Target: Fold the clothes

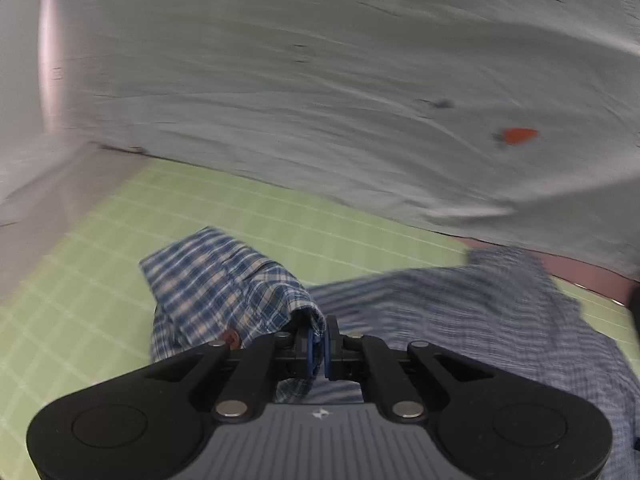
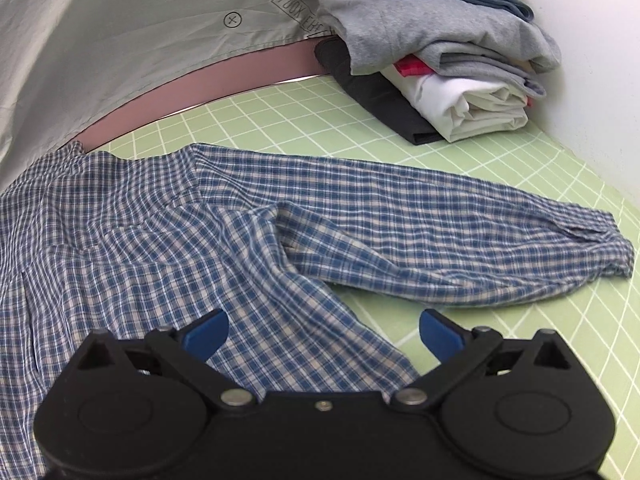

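Left claw [image 1: 318, 354] pinches plaid shirt [image 1: 224, 292]; right claw [image 2: 324, 334] gapes.

The left gripper [image 1: 319, 354] has its jaws clamped on a bunched fold of the blue plaid shirt [image 1: 224, 292], lifting that part off the green gridded mat [image 1: 280, 216]. The rest of the shirt trails away to the right, blurred. Behind the mat hangs a pale grey cloth [image 1: 320, 92] with orange marks [image 1: 518, 135].
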A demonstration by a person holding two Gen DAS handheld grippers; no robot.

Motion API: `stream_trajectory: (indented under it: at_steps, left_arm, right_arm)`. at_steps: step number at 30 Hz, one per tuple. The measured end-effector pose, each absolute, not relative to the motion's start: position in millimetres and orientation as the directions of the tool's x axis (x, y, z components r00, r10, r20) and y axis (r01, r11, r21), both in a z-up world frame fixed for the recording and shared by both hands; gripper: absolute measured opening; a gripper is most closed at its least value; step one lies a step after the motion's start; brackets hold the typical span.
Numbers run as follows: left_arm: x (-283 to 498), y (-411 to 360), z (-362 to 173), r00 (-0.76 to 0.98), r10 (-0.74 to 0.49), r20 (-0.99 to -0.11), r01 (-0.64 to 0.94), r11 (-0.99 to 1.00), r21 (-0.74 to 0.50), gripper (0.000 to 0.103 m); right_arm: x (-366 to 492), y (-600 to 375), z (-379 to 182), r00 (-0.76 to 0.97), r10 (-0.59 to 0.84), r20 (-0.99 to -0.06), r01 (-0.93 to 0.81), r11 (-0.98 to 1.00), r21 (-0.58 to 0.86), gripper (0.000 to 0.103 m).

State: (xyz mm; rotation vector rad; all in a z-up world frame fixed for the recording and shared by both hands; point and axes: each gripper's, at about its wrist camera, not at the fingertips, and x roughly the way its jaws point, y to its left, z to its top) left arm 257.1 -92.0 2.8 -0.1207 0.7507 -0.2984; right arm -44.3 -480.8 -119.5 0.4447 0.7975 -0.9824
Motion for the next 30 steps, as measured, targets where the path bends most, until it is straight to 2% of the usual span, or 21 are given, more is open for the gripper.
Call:
stream_trajectory:
  at_steps: [2,3,4,5,6,7,12,15,17,26,30]
  left_arm:
    - [245.1,-133.2,4.0,0.631,-0.416,-0.655,0.344,0.907,-0.244,0.013]
    - [239.1,-153.1,4.5,0.597,-0.463,-0.655,0.4,0.88,-0.258,0.026]
    - [232.7,-164.2,4.3,0.581,-0.477,-0.659,0.425,0.869,-0.254,0.046]
    - [228.6,-168.4,4.0,0.579,-0.473,-0.664,0.428,0.87,-0.247,0.057]
    - [224.5,-172.0,3.6,0.577,-0.468,-0.669,0.429,0.871,-0.24,0.079]
    - [221.0,-168.4,1.1,0.59,-0.449,-0.671,0.417,0.881,-0.224,0.089]
    - [222.3,-135.7,-18.1,0.615,-0.207,-0.761,0.237,0.969,-0.072,0.09]
    - [224.1,-111.7,-38.9,0.563,-0.049,-0.825,0.128,0.991,0.029,0.09]
    - [222.7,-100.1,-51.5,0.518,-0.001,-0.855,0.092,0.994,0.055,0.09]
    - [225.3,-91.5,-79.6,0.403,0.023,-0.915,0.053,0.997,0.048,0.097]
    - [228.2,-91.3,-83.5,0.39,0.002,-0.921,0.038,0.999,0.018,0.103]
  right_arm:
    - [-50.2,-481.5,-121.0,0.307,-0.562,-0.768,0.874,0.486,-0.006,0.103]
    - [-53.6,-481.9,-121.8,0.304,-0.563,-0.769,0.879,0.477,-0.001,0.103]
    - [-57.0,-482.5,-122.1,0.3,-0.565,-0.769,0.884,0.468,0.001,0.103]
    - [-60.6,-482.4,-121.7,0.296,-0.568,-0.768,0.887,0.461,0.001,0.103]
    - [-62.6,-481.7,-120.6,0.296,-0.572,-0.765,0.888,0.459,0.0,0.103]
    - [-64.5,-481.0,-119.5,0.296,-0.577,-0.761,0.889,0.457,-0.001,0.103]
    - [-49.9,-470.8,-111.7,0.315,-0.599,-0.736,0.86,0.508,-0.045,0.103]
    - [-21.9,-457.8,-106.2,0.359,-0.591,-0.722,0.825,0.563,-0.051,0.103]
    - [0.5,-445.3,-102.5,0.402,-0.572,-0.715,0.793,0.608,-0.041,0.103]
    - [104.0,-363.8,-94.5,0.578,-0.361,-0.732,0.572,0.819,0.048,0.101]
    - [128.0,-331.8,-94.9,0.618,-0.259,-0.742,0.47,0.878,0.084,0.089]
